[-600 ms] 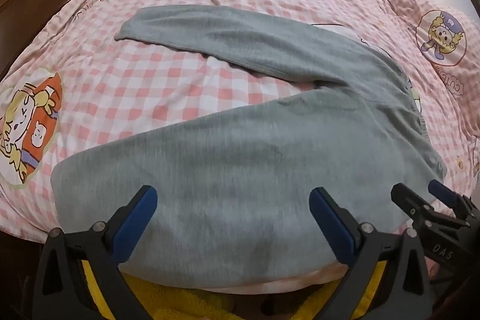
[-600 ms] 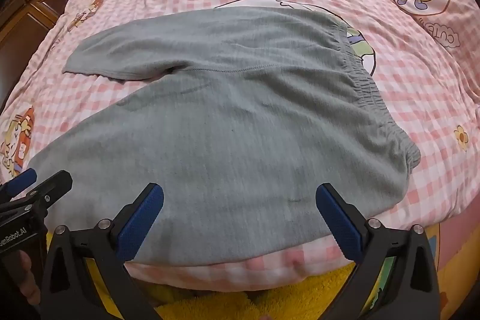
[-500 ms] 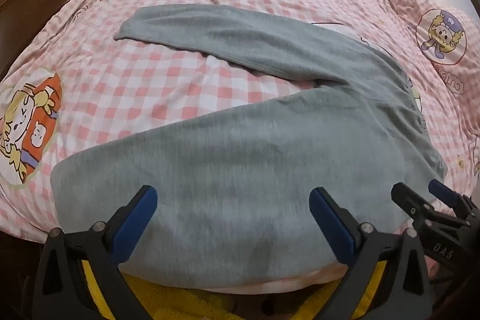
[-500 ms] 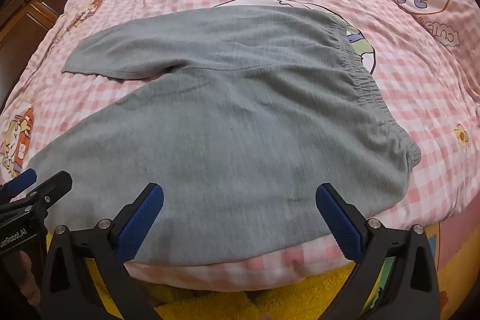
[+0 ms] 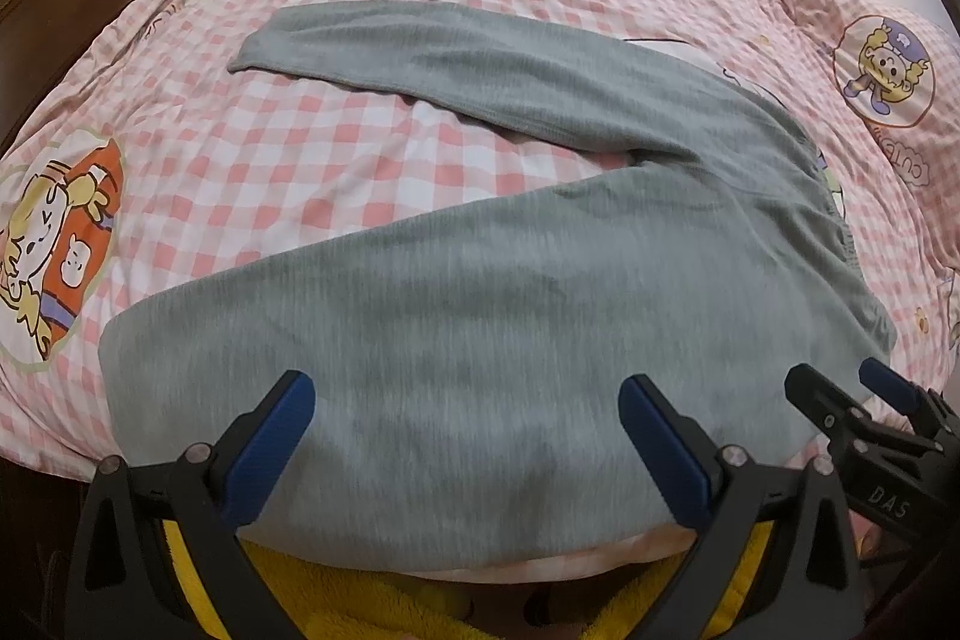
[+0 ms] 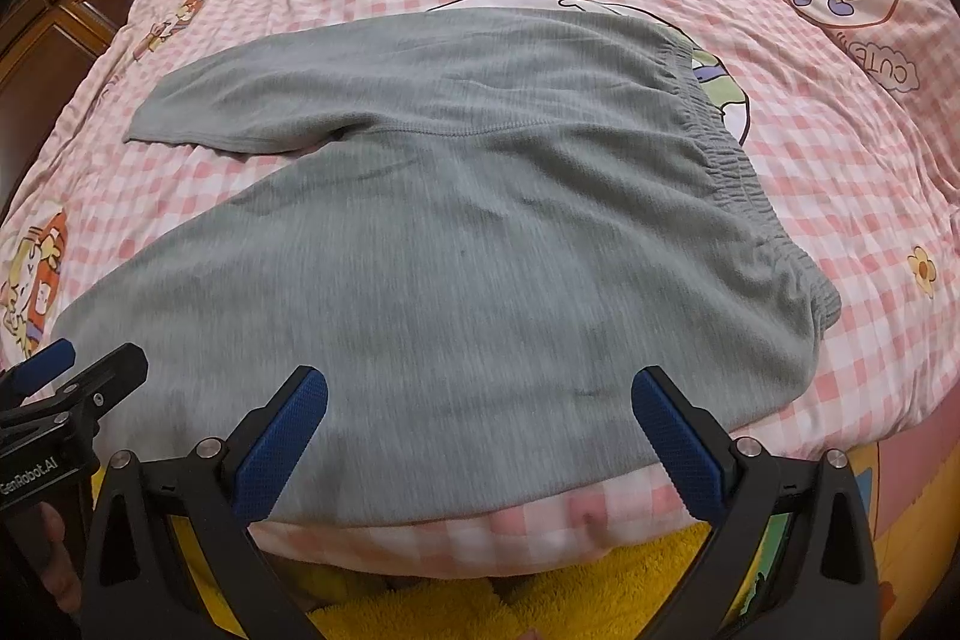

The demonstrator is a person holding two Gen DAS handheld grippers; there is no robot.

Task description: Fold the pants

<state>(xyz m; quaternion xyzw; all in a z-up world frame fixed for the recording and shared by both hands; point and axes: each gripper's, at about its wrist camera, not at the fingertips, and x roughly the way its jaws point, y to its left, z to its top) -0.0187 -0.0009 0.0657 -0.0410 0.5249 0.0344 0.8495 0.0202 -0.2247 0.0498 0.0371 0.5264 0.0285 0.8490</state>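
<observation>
The grey pants [image 5: 492, 316] lie spread flat on the bed [image 5: 336, 160], over a pink-and-white checked quilt printed with cartoon children. The near leg runs to the left, its cuff close to the bed's near edge; the far leg angles away to the upper left. The elastic waistband [image 6: 726, 154] sits to the right. The near hem of the pants drops out of sight behind the bed's edge, and a yellow fleecy fabric [image 6: 606, 592] below is cut off by the frame.

The left gripper [image 5: 465, 436] points steeply down over the near leg, jaws spread wide and holding nothing; whether its blue pads [image 5: 270, 448] touch the cloth is hard to tell. In the right wrist view its side reads "GenRobot.AI", with part of a hand [image 6: 57, 562] below, mostly cut off.

The right gripper [image 6: 480, 436] tilts down likewise, jaws wide apart and empty, hovering over the seat of the pants. In the left wrist view its body bears "DAS". The quilt shows "CUTE" in a cloud near the right edge.
</observation>
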